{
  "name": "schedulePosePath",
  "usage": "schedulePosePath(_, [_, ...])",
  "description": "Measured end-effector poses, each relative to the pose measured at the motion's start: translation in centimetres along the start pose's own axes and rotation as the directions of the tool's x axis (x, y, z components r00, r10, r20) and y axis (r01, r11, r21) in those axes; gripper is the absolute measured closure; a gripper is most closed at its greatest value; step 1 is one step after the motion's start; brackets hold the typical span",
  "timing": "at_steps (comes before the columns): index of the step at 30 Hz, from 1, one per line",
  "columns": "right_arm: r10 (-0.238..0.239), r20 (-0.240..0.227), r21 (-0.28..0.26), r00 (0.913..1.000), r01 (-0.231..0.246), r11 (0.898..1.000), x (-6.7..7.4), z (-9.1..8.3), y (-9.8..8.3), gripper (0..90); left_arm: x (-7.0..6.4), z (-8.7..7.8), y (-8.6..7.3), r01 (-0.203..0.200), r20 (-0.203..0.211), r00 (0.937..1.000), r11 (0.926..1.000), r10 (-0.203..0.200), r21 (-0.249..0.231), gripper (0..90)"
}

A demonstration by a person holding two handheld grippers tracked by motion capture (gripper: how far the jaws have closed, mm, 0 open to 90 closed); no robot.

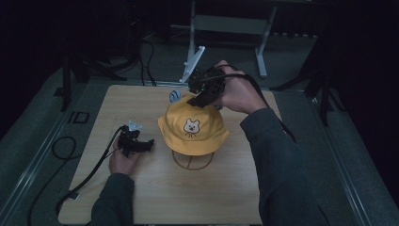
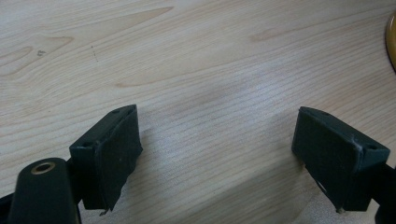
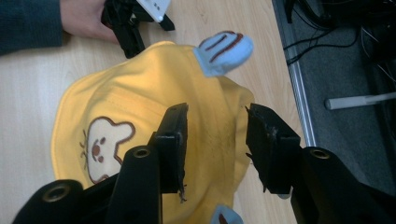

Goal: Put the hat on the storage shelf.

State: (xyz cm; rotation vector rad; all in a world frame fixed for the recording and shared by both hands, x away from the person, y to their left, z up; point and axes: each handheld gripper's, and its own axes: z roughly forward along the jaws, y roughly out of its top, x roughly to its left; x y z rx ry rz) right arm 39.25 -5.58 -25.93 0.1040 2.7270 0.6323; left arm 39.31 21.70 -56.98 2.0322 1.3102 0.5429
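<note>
Yellow hat (image 1: 193, 131) w/ bear patch sits on a wire stand (image 1: 193, 161) approx. mid-tabletop (image 1: 155, 197); hat is the landmark here. Right tool (image 1: 203, 96) is at the hat's far top edge, between the two blue ears (image 1: 175, 96). In the right gripper view its jaws stand apart w/ crown fabric showing between them, so open, not clamped yet. Can't tell if the pads already touch the cloth.

Left tool (image 1: 141, 144) rests low on the tabletop just left of the hat's brim, apart from it. Left gripper view: jaws wide open, only bare wood between them, a sliver of yellow brim at the far right edge.

Judgement: early stage. Done: right tool lined up over the crown. Left: close on fabric, lift hat off the stand. Hat itself looks undisturbed and sits squarely on the stand.
</note>
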Motion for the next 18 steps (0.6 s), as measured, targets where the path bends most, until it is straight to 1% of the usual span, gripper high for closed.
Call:
schedulePosePath(3, [-0.004, -0.011, -0.018, 0.9999, 0.004, 1.000, 0.2, -0.1, 0.1, 58.9, 0.0, 0.0, 0.0, 0.000, 0.000, 1.0000, 1.0000, 0.000, 0.000, 15.3])
schedulePosePath(6, [-0.002, -0.010, -0.025, 1.0000, 0.002, 1.000, 0.3, -0.4, -0.1, 56.6, 0.0, 0.0, 0.0, 0.000, 0.000, 1.0000, 1.0000, 0.000, 0.000, 15.3])
schedulePosePath(9, [0.009, -0.001, -0.024, 1.0000, -0.009, 1.000, 0.3, -0.9, -0.3, 53.0, 0.0, 0.0, 0.0, 0.000, 0.000, 1.0000, 1.0000, 0.000, 0.000, 15.3])
schedulePosePath(12, [0.016, 0.007, -0.026, 0.9999, -0.015, 1.000, 0.4, -1.5, -0.6, 46.6, 0.0, 0.0, 0.0, 0.000, 0.000, 1.0000, 1.0000, 0.000, 0.000, 15.3])
schedulePosePath(13, [0.016, 0.007, -0.026, 0.9999, -0.015, 1.000, 0.4, -1.5, -0.6, 46.6, 0.0, 0.0, 0.0, 0.000, 0.000, 1.0000, 1.0000, 0.000, 0.000, 15.3])
schedulePosePath(14, [0.022, 0.012, -0.023, 0.9997, -0.022, 1.000, 0.4, -1.6, -0.7, 43.5, 0.0, 0.0, 0.0, 0.000, 0.000, 1.0000, 1.0000, 0.000, 0.000, 15.3])
schedulePosePath(15, [0.025, 0.028, -0.017, 0.9993, -0.024, 1.000, 0.5, -1.9, -1.0, 38.6, 0.0, 0.0, 0.0, 0.000, 0.000, 1.0000, 1.0000, 0.000, 0.000, 15.3])
schedulePosePath(18, [0.025, 0.073, -0.009, 0.9970, -0.024, 1.000, 0.7, -2.3, -1.5, 32.5, 0.0, 0.0, 0.0, 0.000, -0.001, 1.0000, 1.0000, 0.000, 0.001, 15.3])
